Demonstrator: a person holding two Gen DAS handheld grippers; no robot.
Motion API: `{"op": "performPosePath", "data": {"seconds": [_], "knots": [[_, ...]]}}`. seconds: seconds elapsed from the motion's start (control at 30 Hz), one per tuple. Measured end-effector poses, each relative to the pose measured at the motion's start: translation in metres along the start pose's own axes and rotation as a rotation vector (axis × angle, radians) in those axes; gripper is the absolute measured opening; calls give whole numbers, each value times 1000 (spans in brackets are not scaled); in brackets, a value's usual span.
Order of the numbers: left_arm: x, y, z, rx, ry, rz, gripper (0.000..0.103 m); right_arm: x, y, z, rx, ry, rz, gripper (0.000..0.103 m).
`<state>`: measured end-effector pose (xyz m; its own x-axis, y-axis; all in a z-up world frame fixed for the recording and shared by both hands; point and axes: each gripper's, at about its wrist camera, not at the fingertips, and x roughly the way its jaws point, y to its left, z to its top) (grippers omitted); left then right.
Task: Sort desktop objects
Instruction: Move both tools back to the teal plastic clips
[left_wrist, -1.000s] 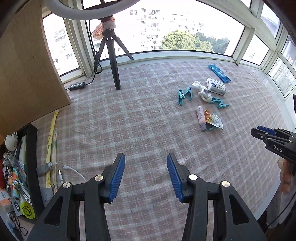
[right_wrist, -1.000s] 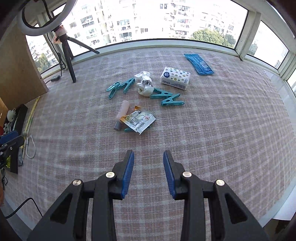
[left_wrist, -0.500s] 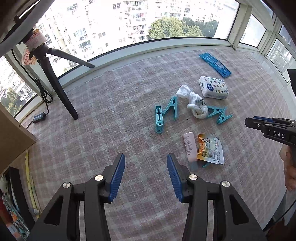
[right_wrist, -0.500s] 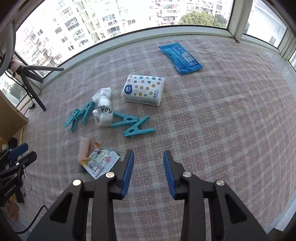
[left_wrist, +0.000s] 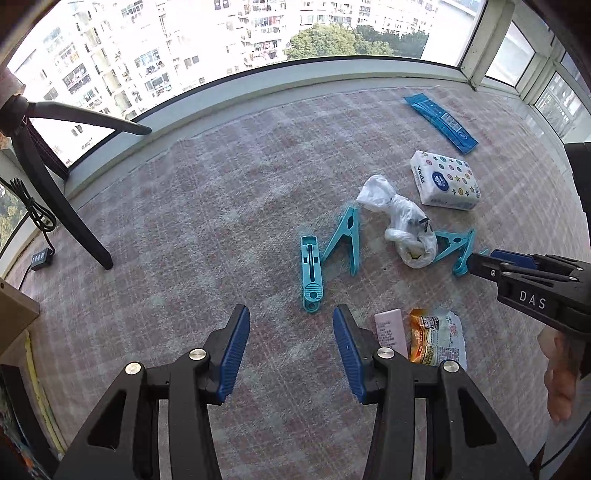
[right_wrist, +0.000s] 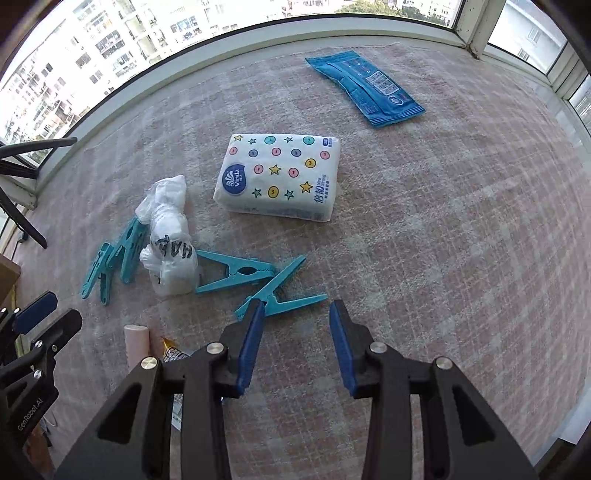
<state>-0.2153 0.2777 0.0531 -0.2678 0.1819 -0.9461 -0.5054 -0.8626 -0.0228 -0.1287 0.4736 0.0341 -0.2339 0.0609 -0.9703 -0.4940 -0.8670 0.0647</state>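
Several teal clothes pegs lie on the checked cloth: two (left_wrist: 312, 273) just ahead of my left gripper (left_wrist: 291, 343), two more (right_wrist: 273, 286) right at my right gripper (right_wrist: 295, 339). A knotted white plastic bag (right_wrist: 168, 240) lies between them. A white tissue pack (right_wrist: 280, 177) with dots and stars and a blue wipes packet (right_wrist: 364, 86) lie farther back. A pink tube (left_wrist: 388, 328) and an orange-and-white snack packet (left_wrist: 437, 338) lie by my left gripper's right finger. Both grippers are open and empty.
A black tripod (left_wrist: 55, 192) stands at the far left with a cable and a remote (left_wrist: 38, 258). The window sill (left_wrist: 258, 77) bounds the table at the back. A wooden board edge (left_wrist: 14, 306) is at the left.
Both grippers have moved forward and down toward the pile of objects, which now looks larger and closer. The right gripper now hovers at the nearest teal peg.
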Motion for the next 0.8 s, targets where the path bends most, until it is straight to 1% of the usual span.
{"op": "performPosePath", "data": {"seconds": [0.23,0.4,0.5,0.63,0.8], "knots": [[15,-6,10,34,16,-12,45,5,9,4,6,22,32,38],[22,-4,14,40,22,-9,45,14,4,10,36,62,68,38],[25,-1,17,34,23,-12,45,15,1,12,43,68,80,38],[30,-3,22,61,29,-6,44,16,0,16,46,86,94,38],[33,-1,22,63,34,-13,37,19,-5,24,61,122,121,38]]}}
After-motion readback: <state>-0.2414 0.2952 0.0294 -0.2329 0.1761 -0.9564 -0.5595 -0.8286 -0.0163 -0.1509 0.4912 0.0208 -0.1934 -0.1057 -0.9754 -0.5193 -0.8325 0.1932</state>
